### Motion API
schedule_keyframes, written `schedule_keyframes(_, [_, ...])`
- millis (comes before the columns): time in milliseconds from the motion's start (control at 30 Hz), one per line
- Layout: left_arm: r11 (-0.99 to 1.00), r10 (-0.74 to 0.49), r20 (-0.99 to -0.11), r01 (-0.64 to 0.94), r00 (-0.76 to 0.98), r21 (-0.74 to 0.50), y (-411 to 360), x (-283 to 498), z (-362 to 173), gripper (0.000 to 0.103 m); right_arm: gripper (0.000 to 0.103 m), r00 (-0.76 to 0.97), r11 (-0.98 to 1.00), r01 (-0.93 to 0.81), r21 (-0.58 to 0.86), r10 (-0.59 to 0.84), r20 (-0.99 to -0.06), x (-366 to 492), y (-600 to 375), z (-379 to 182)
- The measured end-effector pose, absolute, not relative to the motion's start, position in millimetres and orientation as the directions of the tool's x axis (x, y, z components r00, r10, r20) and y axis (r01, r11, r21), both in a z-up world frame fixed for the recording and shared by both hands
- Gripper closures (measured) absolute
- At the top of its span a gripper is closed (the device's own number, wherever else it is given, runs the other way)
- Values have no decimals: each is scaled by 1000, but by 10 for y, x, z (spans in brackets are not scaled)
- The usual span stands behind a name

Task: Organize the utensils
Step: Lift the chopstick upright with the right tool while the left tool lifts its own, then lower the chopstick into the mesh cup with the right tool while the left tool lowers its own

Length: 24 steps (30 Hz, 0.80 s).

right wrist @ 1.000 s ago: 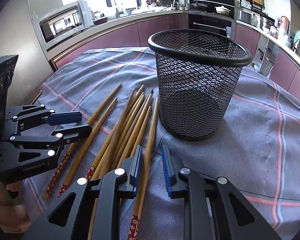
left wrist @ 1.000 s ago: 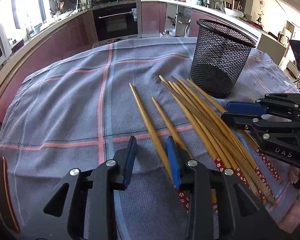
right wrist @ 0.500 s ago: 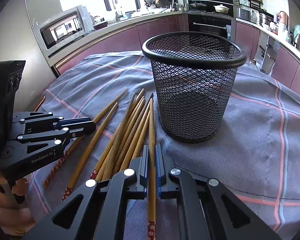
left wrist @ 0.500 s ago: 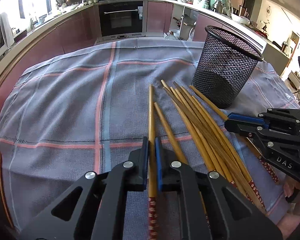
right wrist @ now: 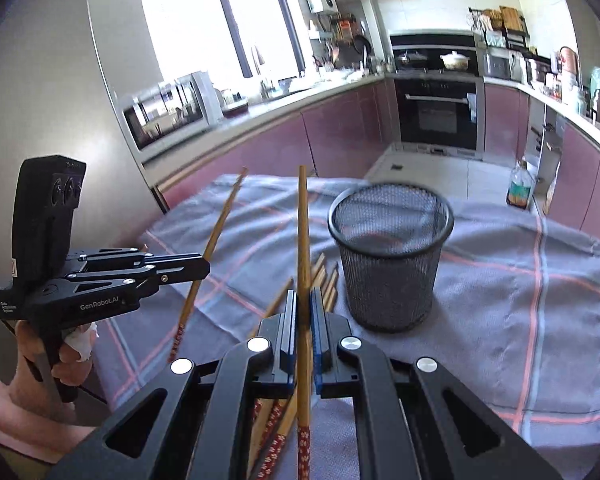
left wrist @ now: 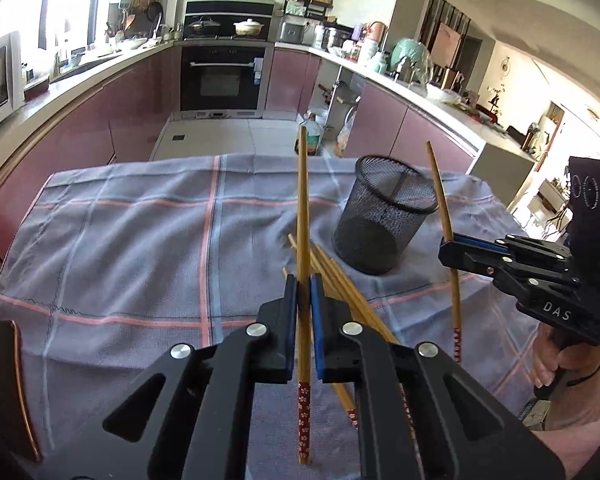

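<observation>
My left gripper (left wrist: 303,280) is shut on one bamboo chopstick (left wrist: 302,216) and holds it lifted above the cloth, tip pointing away. My right gripper (right wrist: 303,296) is shut on another chopstick (right wrist: 302,232), also lifted. Each gripper shows in the other's view, the right one (left wrist: 446,246) with its chopstick (left wrist: 440,192), the left one (right wrist: 204,266) with its chopstick (right wrist: 216,236). The black mesh cup (left wrist: 384,220) stands upright and empty on the cloth; it also shows in the right wrist view (right wrist: 390,256). Several more chopsticks (left wrist: 340,280) lie in a pile beside the cup (right wrist: 324,276).
A grey-blue checked cloth (left wrist: 140,240) covers the table. A dark wooden object (left wrist: 8,380) lies at the table's left edge. Kitchen counters, an oven (left wrist: 224,76) and a microwave (right wrist: 168,108) stand beyond the table. A bottle (right wrist: 520,184) stands on the floor.
Both grippers closed on a chopstick each and have lifted them off the cloth, rising well above the table. The pile and the cup stay in place.
</observation>
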<state>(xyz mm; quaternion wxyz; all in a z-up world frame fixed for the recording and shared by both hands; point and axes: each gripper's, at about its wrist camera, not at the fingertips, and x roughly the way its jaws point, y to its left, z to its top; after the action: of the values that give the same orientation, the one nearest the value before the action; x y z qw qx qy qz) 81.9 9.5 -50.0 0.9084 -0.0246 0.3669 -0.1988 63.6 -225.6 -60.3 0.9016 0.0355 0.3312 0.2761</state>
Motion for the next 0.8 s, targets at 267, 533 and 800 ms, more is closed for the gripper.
schedule_keyframes(267, [875,-480,-504,433,718,-217,73,610,135,95,98,698,830,-505,237,554,-453,558,-2396,-166])
schedule_keyframes(533, [853,-521,-399,470,754,-226,-78,685,592,95,98,744,833,-508,221,553,-376,700,-2533,195])
schedule_keyframes(800, [841,-542,-362,493,759,-225,-343,1002,875,95,98,795,857,-479,192,516,-319,913,-2661,510])
